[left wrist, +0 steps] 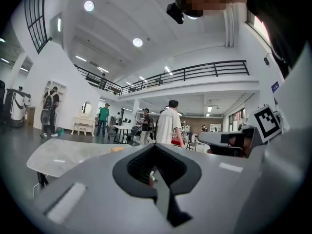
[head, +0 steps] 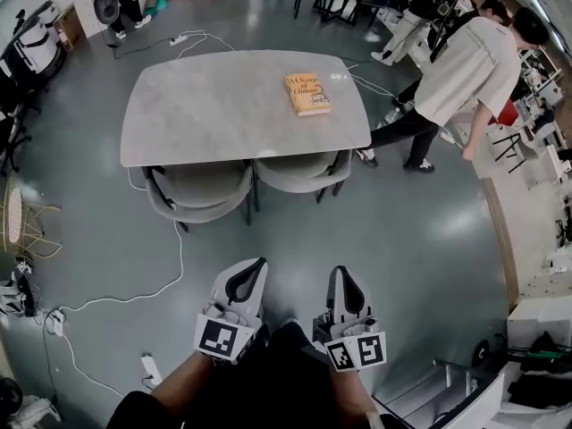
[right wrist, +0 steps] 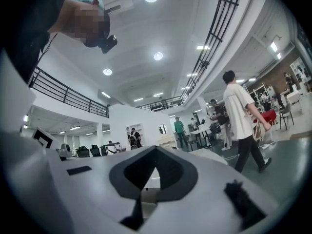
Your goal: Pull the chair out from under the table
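Note:
Two grey chairs stand tucked under the near edge of the grey table (head: 197, 105): the left chair (head: 198, 195) and the right chair (head: 299, 172). A yellow book (head: 307, 93) lies on the tabletop. My left gripper (head: 255, 266) and my right gripper (head: 347, 275) are held side by side low in the head view, well short of the chairs, pointing toward them. Both are shut with nothing between the jaws. In the left gripper view the table (left wrist: 63, 155) shows beyond the left gripper (left wrist: 155, 152). The right gripper view shows the right gripper (right wrist: 155, 155) and a table corner (right wrist: 209, 155).
A white cable (head: 170, 266) runs over the floor from the left chair to a power strip (head: 54, 322). A person in a white shirt (head: 465, 70) walks at the table's right end. Equipment (head: 27, 52) and a wire chair (head: 22, 226) line the left side; boxes (head: 536, 320) sit right.

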Demonstrator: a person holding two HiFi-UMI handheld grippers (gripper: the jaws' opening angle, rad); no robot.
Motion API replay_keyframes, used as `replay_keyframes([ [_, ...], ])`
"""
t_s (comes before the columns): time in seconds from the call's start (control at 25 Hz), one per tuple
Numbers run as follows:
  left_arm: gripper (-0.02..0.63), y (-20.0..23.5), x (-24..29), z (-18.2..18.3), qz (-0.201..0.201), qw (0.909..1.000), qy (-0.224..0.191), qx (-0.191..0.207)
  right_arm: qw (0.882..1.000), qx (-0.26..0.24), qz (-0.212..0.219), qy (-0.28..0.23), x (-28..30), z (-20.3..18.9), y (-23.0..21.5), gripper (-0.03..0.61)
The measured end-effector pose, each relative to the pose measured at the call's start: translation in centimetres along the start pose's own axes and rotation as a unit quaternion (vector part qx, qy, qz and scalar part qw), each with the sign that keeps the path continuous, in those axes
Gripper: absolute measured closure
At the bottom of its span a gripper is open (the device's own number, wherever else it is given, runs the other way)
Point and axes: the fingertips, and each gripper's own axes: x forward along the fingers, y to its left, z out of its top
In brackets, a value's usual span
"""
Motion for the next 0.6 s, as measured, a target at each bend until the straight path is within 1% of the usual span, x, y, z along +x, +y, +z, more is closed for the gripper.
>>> replay_keyframes([
  [0.16, 0.606, 0.9, 2.0, -0.4, -0.006, 0.9999, 0.005, 0.013, 1.0, -0.002, -0.01, -0.008, 1.6, 0.6, -1.3, 0.563],
  [0.28, 0.605, 1.3, 3.8, -0.1, -0.004, 1.0, 0.005, 0.004, 1.0, -0.001, -0.01, -0.007, 2.9, 0.6, -3.0, 0.563],
  [0.4, 0.605, 1.7, 5.8, 0.1, 0.0, 0.9999, 0.011, -0.003, 1.0, 0.001, -0.005, -0.002, 4.4, 0.1, -4.7, 0.563],
  [0.6, 0.605, 3.8, 8.9, 0.7, 0.02, 0.9997, 0.002, 0.012, 1.0, 0.005, 0.016, 0.003, 7.8, -0.3, -6.1, 0.563],
])
